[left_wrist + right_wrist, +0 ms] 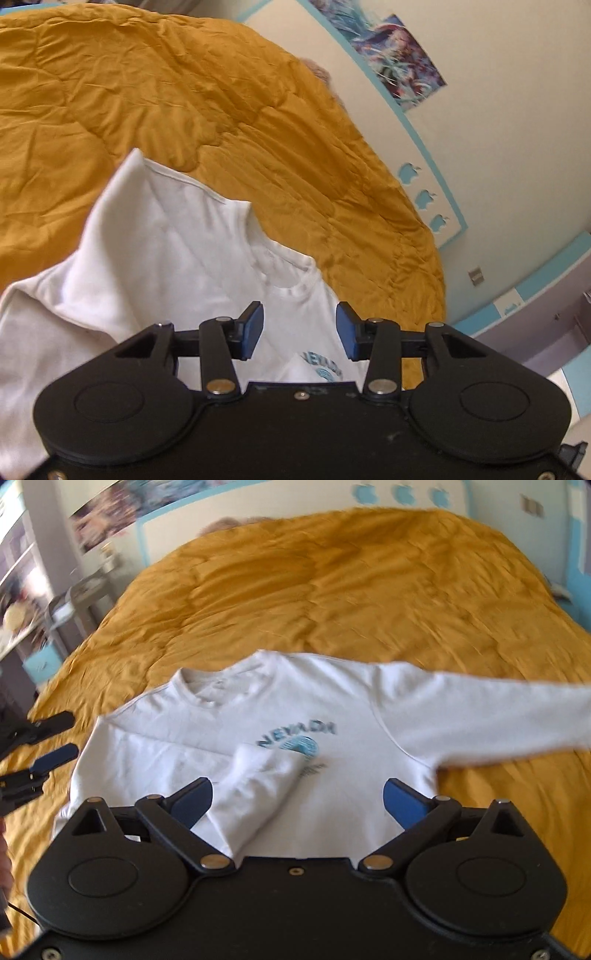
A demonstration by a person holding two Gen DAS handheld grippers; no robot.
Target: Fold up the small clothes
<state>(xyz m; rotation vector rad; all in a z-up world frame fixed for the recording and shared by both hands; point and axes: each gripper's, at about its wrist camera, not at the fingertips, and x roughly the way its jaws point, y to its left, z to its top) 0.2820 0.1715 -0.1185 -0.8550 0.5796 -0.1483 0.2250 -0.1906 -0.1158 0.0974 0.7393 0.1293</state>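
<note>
- Right wrist view: soft white sweatshirt [325, 709], blue chest print, lies flat on the quilted mustard bedspread [332, 583], one sleeve folded over its front.
- Right gripper [297, 799] above its hem, jaws spread, empty.
- Left gripper [300, 330] over its collar, jaws apart, empty.

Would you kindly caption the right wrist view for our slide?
White sweatshirt spread on a mustard quilt, one sleeve folded across its chest, open right claw above.

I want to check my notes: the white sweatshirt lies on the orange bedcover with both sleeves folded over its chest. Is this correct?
Not quite. On the white sweatshirt, only one sleeve is folded over the chest; the other sleeve lies stretched out over the orange bedcover. The right wrist view shows it.
</note>
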